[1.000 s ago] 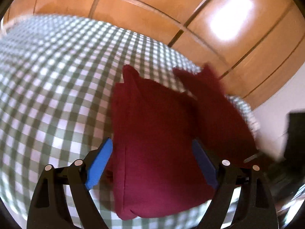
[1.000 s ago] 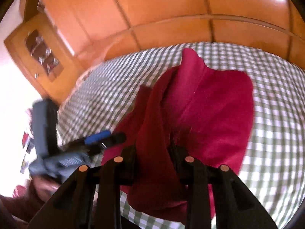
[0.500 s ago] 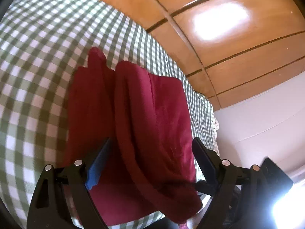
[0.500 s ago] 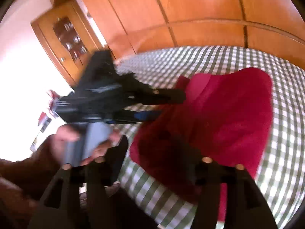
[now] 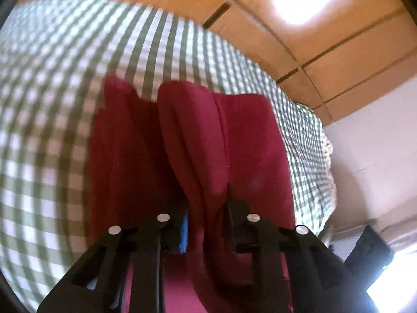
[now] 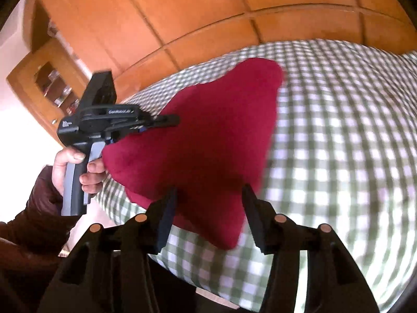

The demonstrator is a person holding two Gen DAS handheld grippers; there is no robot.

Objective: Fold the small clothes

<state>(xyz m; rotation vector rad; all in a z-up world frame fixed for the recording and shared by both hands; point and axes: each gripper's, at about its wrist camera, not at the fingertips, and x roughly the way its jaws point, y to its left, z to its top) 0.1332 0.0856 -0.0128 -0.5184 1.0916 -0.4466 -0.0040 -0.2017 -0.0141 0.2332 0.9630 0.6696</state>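
Note:
A dark red garment (image 5: 187,135) lies on the green-and-white checked tablecloth (image 5: 52,104). My left gripper (image 5: 207,203) is shut on a raised fold of the garment near its front edge. In the right wrist view the garment (image 6: 208,140) lies partly folded, lifted at its left corner by the left gripper (image 6: 166,121), which a hand holds. My right gripper (image 6: 209,195) is open and empty, its jaws apart just above the garment's near edge.
The table's near edge runs below the garment (image 6: 187,268). A wooden cabinet with glass doors (image 6: 49,83) stands at the left. The tiled orange floor (image 6: 208,13) lies beyond the table. A white wall (image 5: 378,156) is at the right.
My left gripper has closed on a fold of the garment. My right gripper has let go of the cloth, opened and drawn back to the near edge.

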